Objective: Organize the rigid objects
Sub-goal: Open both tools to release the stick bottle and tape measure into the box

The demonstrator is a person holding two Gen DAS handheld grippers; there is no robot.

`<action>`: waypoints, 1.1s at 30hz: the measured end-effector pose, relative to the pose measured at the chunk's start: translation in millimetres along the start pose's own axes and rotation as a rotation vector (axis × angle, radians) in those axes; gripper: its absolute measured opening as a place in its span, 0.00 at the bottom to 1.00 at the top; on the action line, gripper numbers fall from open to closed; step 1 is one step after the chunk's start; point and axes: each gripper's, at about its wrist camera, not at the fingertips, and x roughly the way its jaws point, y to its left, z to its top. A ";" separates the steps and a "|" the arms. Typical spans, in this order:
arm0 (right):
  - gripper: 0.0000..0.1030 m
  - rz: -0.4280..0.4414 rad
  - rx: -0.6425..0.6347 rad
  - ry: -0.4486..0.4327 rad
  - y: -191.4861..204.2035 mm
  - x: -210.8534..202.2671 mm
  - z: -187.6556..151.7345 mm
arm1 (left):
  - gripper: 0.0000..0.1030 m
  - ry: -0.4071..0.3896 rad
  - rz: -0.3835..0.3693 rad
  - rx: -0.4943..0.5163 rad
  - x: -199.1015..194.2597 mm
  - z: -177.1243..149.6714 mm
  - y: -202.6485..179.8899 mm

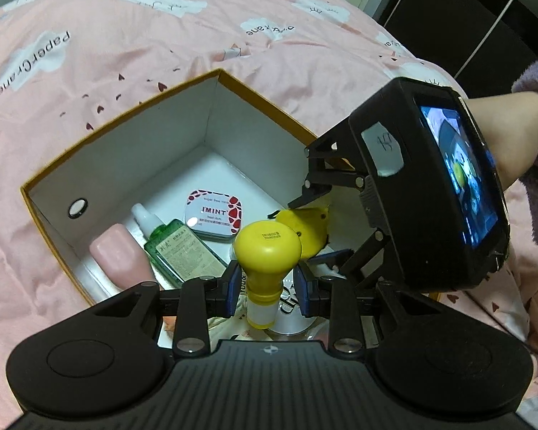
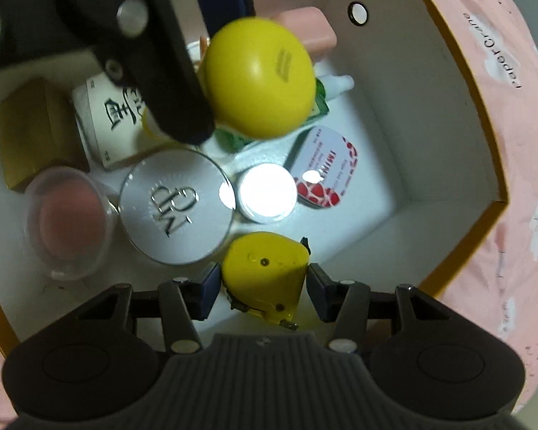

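Note:
An open cardboard box [image 1: 122, 132] with white inside walls [image 2: 430, 114] lies on a pink bedspread. My left gripper [image 1: 267, 285] is shut on a yellow bulb-shaped bottle [image 1: 267, 247] and holds it over the box; the bottle also shows in the right wrist view [image 2: 260, 79]. My right gripper [image 2: 263, 288] is inside the box, its fingers close on both sides of a yellow tape measure [image 2: 265, 272], also seen in the left wrist view [image 1: 310, 229]. Whether the pads touch it is unclear.
The box holds an IMINT tin [image 1: 213, 216], a green bottle [image 1: 181, 251], a pink bottle [image 1: 120, 256], a round white compact [image 2: 177, 208], a white jar lid [image 2: 267, 193], a pink-filled clear cup [image 2: 68, 218], a printed carton [image 2: 114, 122] and a gold box [image 2: 32, 132].

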 end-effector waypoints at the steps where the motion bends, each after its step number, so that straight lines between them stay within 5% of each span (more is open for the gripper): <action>1: 0.51 0.014 0.013 -0.005 -1.5 0.7 0.1 | 0.34 0.004 -0.003 -0.007 1.7 0.5 0.7; 12: 0.55 -0.068 0.110 -0.138 0.2 -46.3 -24.2 | 0.34 0.004 -0.041 -0.024 6.6 6.7 -13.8; 22: 0.49 -0.275 0.658 -0.354 -12.0 -116.6 -81.3 | 0.34 0.003 -0.114 -0.267 25.5 4.9 -28.5; 25: 0.50 -0.291 0.738 -0.398 -7.5 -113.9 -91.4 | 0.34 0.017 -0.155 -0.375 41.0 -0.7 -27.2; 33: 0.50 -0.237 1.102 -0.511 -4.9 -92.6 -128.2 | 0.34 0.079 -0.127 -0.462 74.4 -15.0 -38.0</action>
